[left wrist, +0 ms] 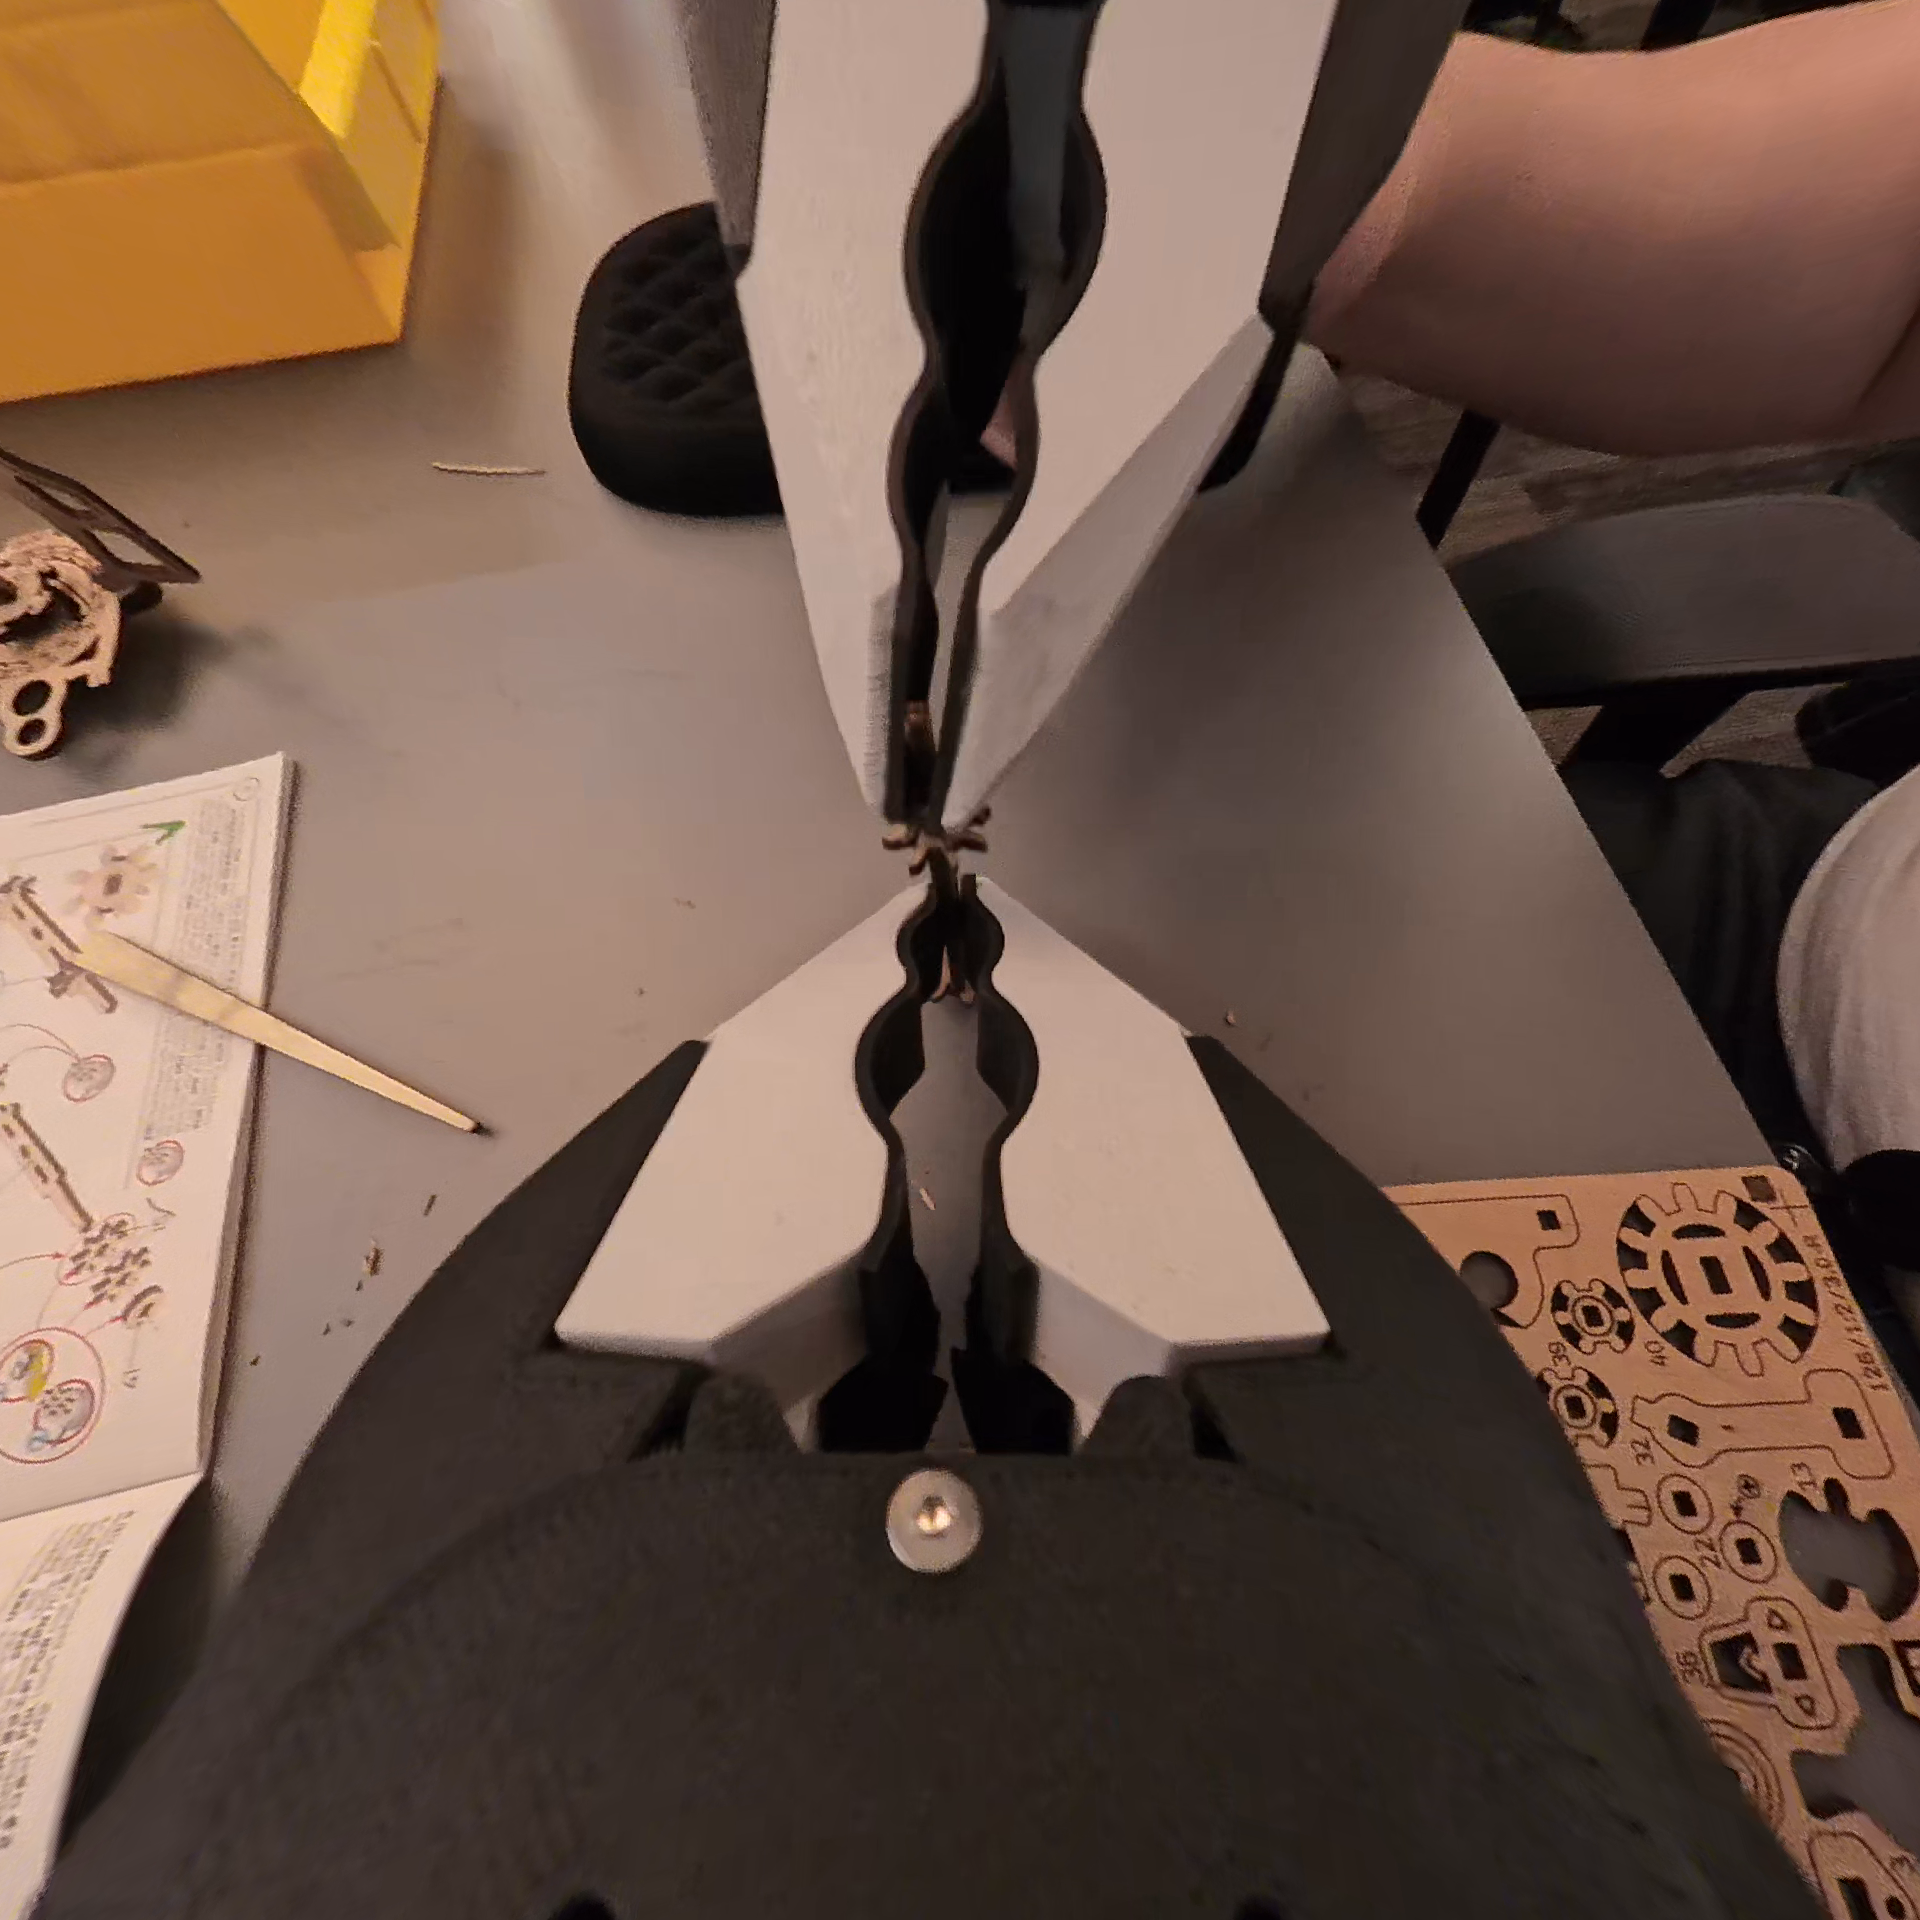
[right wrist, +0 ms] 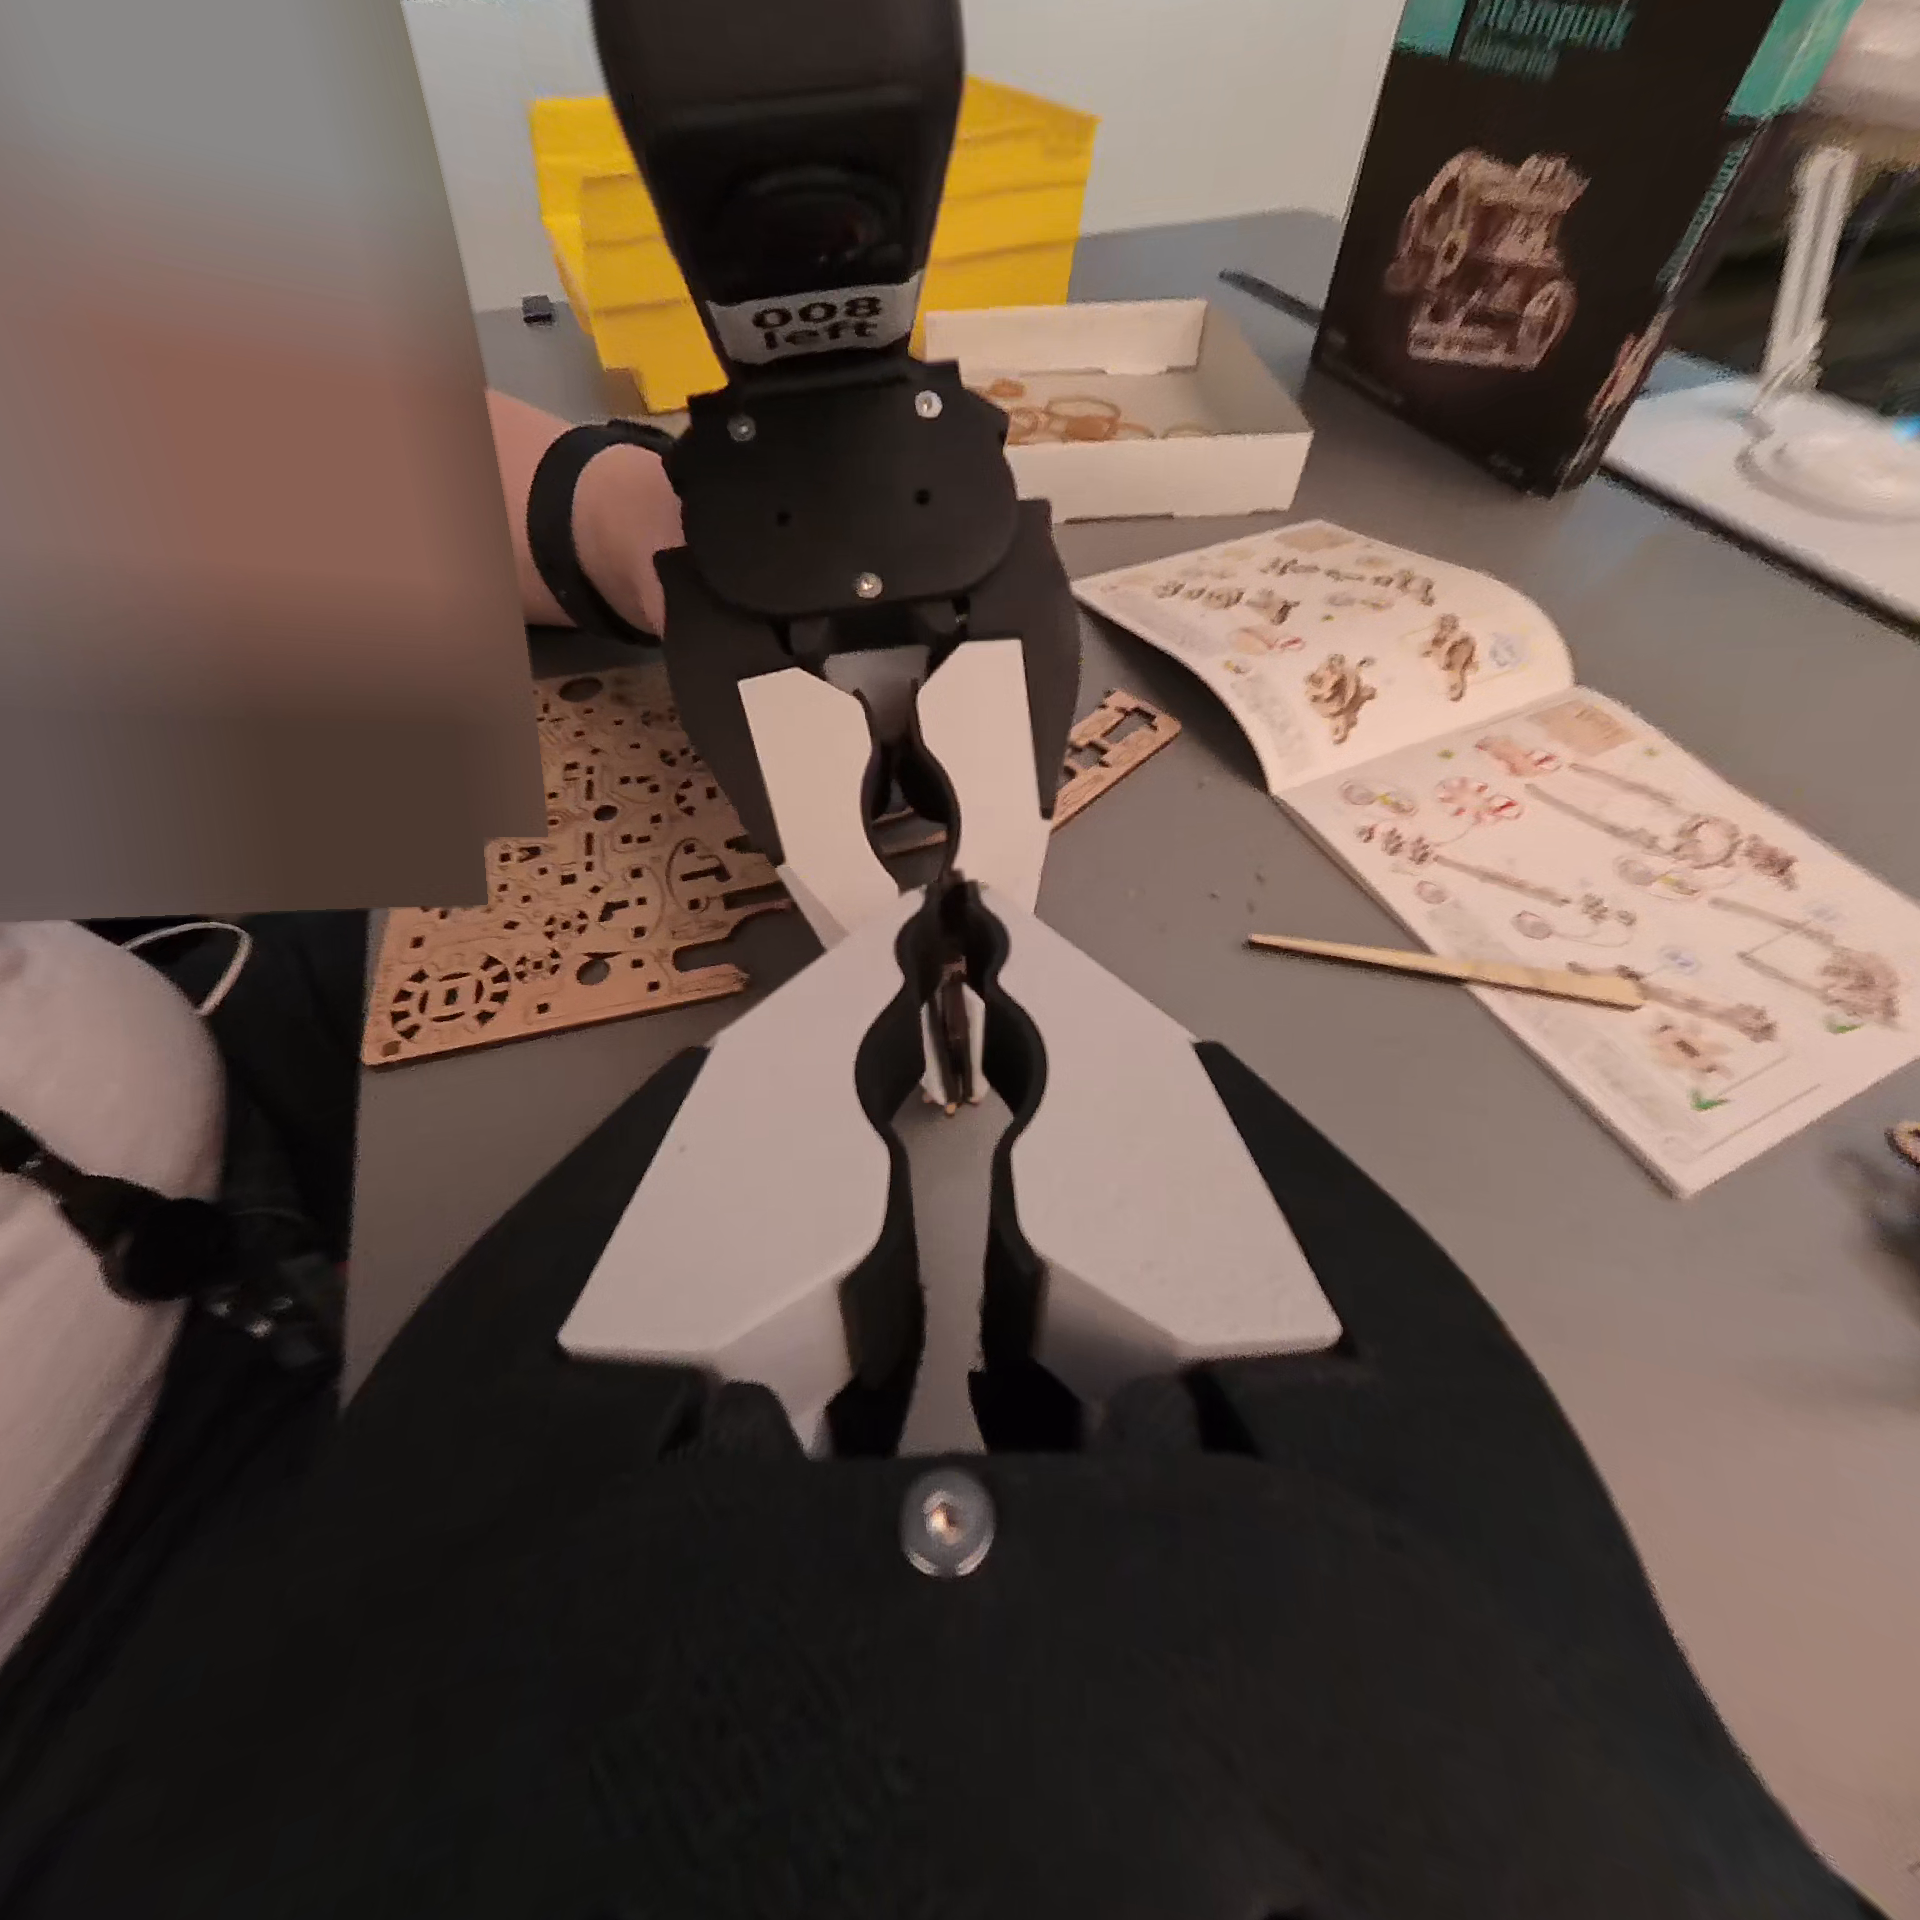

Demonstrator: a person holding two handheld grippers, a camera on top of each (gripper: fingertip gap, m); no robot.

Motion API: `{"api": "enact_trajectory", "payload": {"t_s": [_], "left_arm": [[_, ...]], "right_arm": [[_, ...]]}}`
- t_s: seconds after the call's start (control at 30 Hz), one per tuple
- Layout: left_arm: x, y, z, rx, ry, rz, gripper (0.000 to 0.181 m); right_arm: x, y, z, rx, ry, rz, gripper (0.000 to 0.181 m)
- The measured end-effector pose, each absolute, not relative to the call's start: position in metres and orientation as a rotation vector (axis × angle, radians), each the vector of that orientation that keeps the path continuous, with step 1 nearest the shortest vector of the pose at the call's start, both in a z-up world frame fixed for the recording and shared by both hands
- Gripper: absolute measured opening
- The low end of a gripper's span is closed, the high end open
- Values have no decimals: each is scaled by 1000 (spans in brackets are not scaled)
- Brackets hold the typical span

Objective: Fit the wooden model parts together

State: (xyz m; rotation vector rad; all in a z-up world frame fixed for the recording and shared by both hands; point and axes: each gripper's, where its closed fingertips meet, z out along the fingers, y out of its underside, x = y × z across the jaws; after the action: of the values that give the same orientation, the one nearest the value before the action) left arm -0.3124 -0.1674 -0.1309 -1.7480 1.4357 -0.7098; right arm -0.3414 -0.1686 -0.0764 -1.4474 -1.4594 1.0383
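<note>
My left gripper [left wrist: 951, 899] is shut on a small dark wooden part [left wrist: 954, 961] pinched between its pads. My right gripper [left wrist: 928, 805] comes in from the top, tip to tip with it. It is shut on a small toothed wooden part [left wrist: 932, 836] that touches the left one's part. In the right wrist view my right gripper [right wrist: 951, 914] grips a thin wooden part [right wrist: 951, 1039], and the left gripper [right wrist: 948, 868] faces it just beyond. Both are held above the grey table [left wrist: 582, 727]. The joint between the parts is too small to make out.
A cut-out wooden sheet [left wrist: 1714, 1455] lies under the left gripper [right wrist: 582, 883]. An open instruction booklet [right wrist: 1558, 831] carries a wooden stick [right wrist: 1434, 971]. There are also a yellow bin [left wrist: 197, 208], a part-built model [left wrist: 52, 634], a white tray [right wrist: 1132, 416] and a dark box [right wrist: 1538, 229]. My hands' fingertips stand some 5 cm from each other. Left tips and right tips are each some 25 cm from the part-built model [left wrist: 52, 634].
</note>
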Motion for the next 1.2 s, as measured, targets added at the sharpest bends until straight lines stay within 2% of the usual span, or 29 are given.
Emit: {"api": "enact_trajectory", "payload": {"t_s": [0.1,0.2,0.27,0.43,0.57,0.73,0.87,1.07,1.2], "left_arm": [[-314,-166,-134,-1763,1441,-694,0],[-311,-164,-131,-1711,1440,-629,13],[-310,-164,-130,-1696,1438,-612,15],[-308,-162,-122,-1697,1384,-692,3],[-307,-166,-122,-1707,1403,-753,0],[-307,-167,-123,-1693,1412,-738,0],[-307,-166,-123,-1702,1407,-750,0],[-306,-167,-123,-1696,1411,-740,0],[-307,-167,-123,-1702,1409,-751,0]], "right_arm": [[-344,-168,-80,-1453,-1414,1120,2],[-341,-160,-80,-1470,-1360,1120,2],[-340,-160,-80,-1471,-1343,1138,2],[-341,-162,-80,-1483,-1378,1119,2],[-340,-167,-79,-1516,-1477,1081,3],[-334,-169,-61,-1560,-1700,879,5],[-330,-169,-75,-1636,-1958,565,11],[-330,-169,-85,-1650,-2147,351,3],[-331,-170,-87,-1668,-2231,289,5]]}}
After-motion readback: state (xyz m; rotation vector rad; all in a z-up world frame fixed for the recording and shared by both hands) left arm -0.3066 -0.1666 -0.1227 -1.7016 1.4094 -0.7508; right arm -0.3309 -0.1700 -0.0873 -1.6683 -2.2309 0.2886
